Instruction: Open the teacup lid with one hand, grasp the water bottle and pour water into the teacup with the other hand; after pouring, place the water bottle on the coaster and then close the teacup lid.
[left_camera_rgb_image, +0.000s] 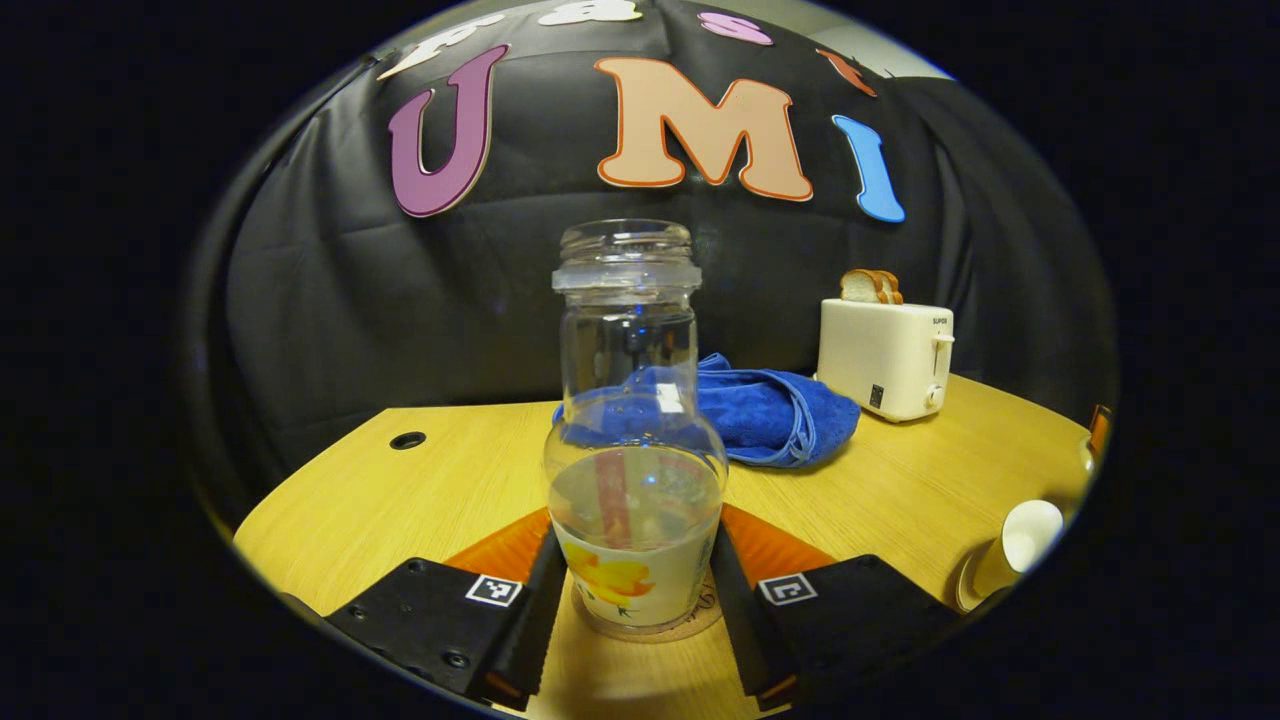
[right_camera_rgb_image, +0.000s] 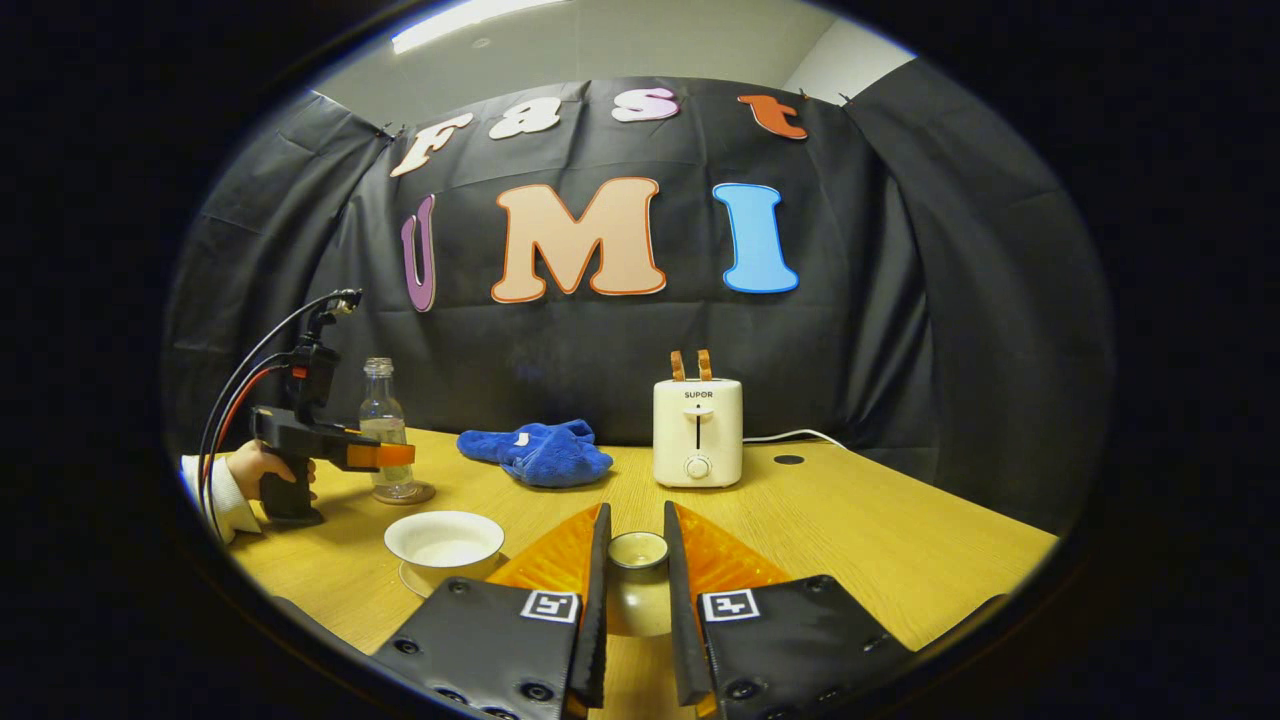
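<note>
A clear glass water bottle (left_camera_rgb_image: 628, 420), part full, with a flowered label, stands upright on a round coaster (left_camera_rgb_image: 700, 622). My left gripper (left_camera_rgb_image: 637, 590) is shut on its lower body, one finger against each side. In the right gripper view the same bottle (right_camera_rgb_image: 381, 420) stands at the left on its coaster (right_camera_rgb_image: 405, 493), with the left gripper (right_camera_rgb_image: 385, 456) held by a hand. My right gripper (right_camera_rgb_image: 637, 575) is shut on the knob of the teacup lid (right_camera_rgb_image: 638, 552), held above the table. The white teacup (right_camera_rgb_image: 443, 540) stands uncovered on its saucer, also at the right edge (left_camera_rgb_image: 1028, 535).
A white toaster (right_camera_rgb_image: 697, 432) with bread slices stands at the back of the wooden table (right_camera_rgb_image: 880, 540), also seen at the right (left_camera_rgb_image: 885, 358). A crumpled blue cloth (right_camera_rgb_image: 540, 452) lies between bottle and toaster. A cable hole (left_camera_rgb_image: 407, 440) marks the far left.
</note>
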